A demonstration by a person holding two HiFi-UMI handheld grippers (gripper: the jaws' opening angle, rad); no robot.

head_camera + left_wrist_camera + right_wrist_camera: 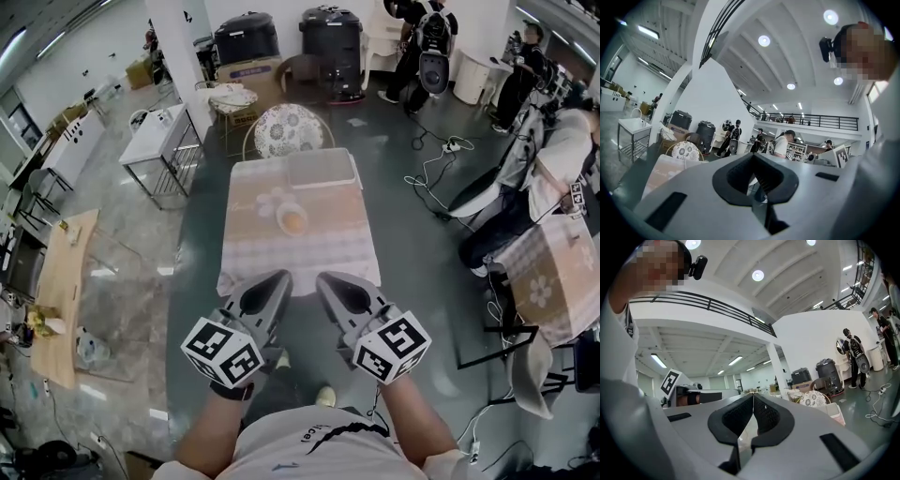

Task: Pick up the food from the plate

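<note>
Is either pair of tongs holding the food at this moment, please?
No, the left tongs and right tongs are shut and empty; the food lies on the plate.

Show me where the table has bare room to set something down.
Bare tablecloth runs along the near edge, between the plate of food and the left gripper and right gripper, and on both sides of the plate. The far end is crowded: a clear tray sits there.

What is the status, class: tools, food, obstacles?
Left tool shut, empty; right tool likewise. Round orange food on small white plate, untouched. Nothing blocking the approach.
</note>
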